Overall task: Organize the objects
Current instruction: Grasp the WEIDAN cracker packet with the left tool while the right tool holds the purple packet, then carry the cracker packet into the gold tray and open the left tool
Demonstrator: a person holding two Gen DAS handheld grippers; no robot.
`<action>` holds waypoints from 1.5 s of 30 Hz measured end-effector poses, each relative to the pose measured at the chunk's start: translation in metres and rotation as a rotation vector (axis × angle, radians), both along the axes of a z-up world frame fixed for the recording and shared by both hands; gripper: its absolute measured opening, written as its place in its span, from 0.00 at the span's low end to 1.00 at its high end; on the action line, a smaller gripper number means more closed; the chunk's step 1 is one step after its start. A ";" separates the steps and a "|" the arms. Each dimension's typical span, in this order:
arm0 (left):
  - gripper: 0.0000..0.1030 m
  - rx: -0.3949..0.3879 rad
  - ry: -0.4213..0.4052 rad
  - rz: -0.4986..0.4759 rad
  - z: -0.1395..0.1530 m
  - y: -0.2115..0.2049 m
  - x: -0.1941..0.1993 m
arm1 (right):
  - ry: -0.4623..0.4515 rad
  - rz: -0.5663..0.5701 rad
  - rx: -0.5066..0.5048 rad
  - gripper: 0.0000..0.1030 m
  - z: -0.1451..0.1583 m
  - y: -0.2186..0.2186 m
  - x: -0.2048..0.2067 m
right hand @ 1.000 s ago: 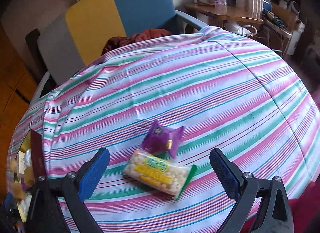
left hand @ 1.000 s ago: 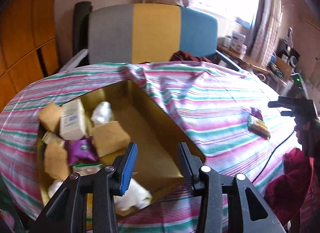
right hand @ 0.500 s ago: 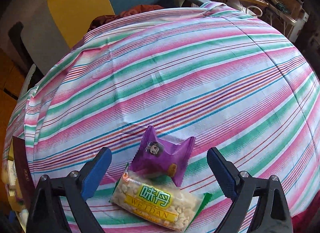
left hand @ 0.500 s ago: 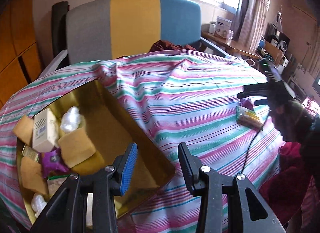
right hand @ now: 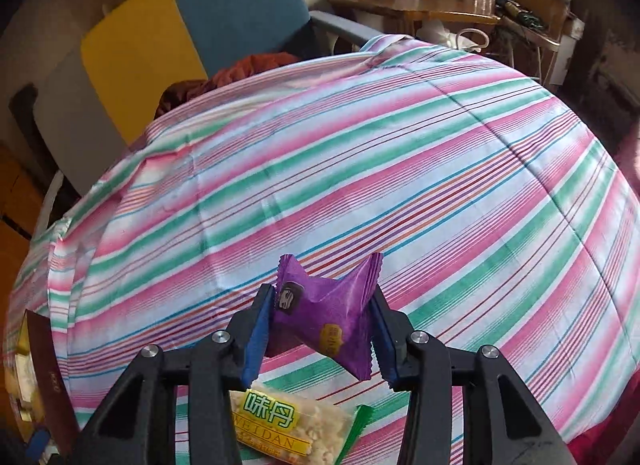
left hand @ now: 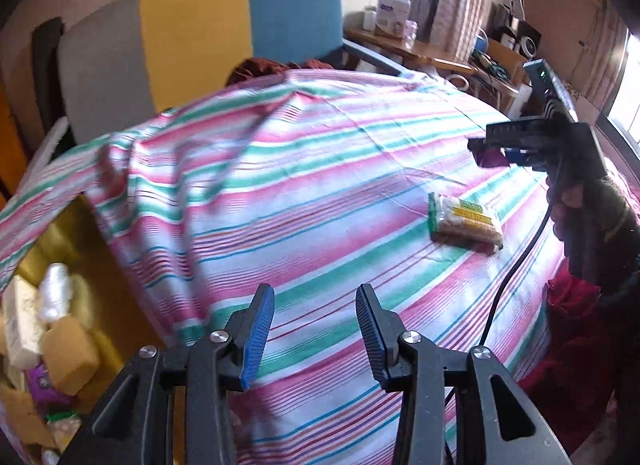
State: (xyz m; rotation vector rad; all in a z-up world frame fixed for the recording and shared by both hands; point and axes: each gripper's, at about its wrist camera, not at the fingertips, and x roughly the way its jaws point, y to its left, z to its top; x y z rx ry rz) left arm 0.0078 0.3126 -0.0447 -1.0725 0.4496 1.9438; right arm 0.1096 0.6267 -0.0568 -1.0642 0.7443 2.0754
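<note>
Right gripper (right hand: 320, 329) jaws are closing on the purple sachet (right hand: 326, 313), pads pressing its sides above the striped tablecloth (right hand: 360, 169). Left gripper (left hand: 316, 329) jaws stand narrow and empty; the box (left hand: 92, 265) sits at the cloth's left edge.

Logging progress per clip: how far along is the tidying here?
Done: several snacks lie in the gold-lined box. In hand: the right claw is closing on the purple wrapped candy. Left: the clear green-edged cracker packet on the striped cloth; the left claw holds nothing.
</note>
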 end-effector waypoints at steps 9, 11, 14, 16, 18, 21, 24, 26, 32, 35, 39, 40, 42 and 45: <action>0.41 0.042 -0.252 -0.209 -0.024 0.089 0.018 | 0.130 -0.081 0.059 0.45 0.030 0.012 0.021; 0.40 0.051 -0.332 -0.236 -0.030 0.110 0.019 | 0.169 -0.096 0.057 0.45 0.035 0.014 0.028; 0.39 0.066 -0.464 -0.240 -0.040 0.138 0.020 | 0.219 -0.126 0.046 0.45 0.039 0.019 0.040; 0.39 0.077 -0.526 -0.229 -0.047 0.153 0.023 | 0.238 -0.141 0.039 0.45 0.039 0.022 0.044; 0.41 0.071 -0.569 -0.205 -0.054 0.167 0.025 | 0.257 -0.150 0.024 0.45 0.039 0.025 0.047; 0.43 0.057 -0.598 -0.149 -0.063 0.184 0.024 | 0.281 -0.156 0.012 0.45 0.040 0.027 0.051; 0.44 0.036 -0.542 -0.112 -0.061 0.198 0.018 | 0.303 -0.158 0.003 0.45 0.040 0.027 0.054; 0.45 0.030 -0.517 -0.093 -0.057 0.207 0.012 | 0.314 -0.159 -0.004 0.45 0.040 0.027 0.055; 0.57 -0.021 -0.494 -0.086 -0.051 0.244 0.010 | 0.351 -0.202 -0.014 0.45 0.041 0.031 0.066; 0.57 -0.054 -0.435 -0.100 -0.053 0.260 0.024 | 0.380 -0.248 0.003 0.45 0.044 0.033 0.077; 0.57 -0.127 -0.370 -0.111 -0.061 0.273 0.040 | 0.397 -0.277 0.002 0.45 0.045 0.037 0.083; 0.57 -0.146 -0.349 -0.113 -0.064 0.275 0.044 | 0.396 -0.280 -0.001 0.45 0.044 0.038 0.083; 0.60 -0.155 -0.288 -0.140 -0.064 0.277 0.053 | 0.393 -0.282 0.000 0.45 0.044 0.039 0.082; 0.58 -0.177 -0.203 -0.208 -0.063 0.272 0.065 | 0.382 -0.277 0.001 0.45 0.042 0.040 0.080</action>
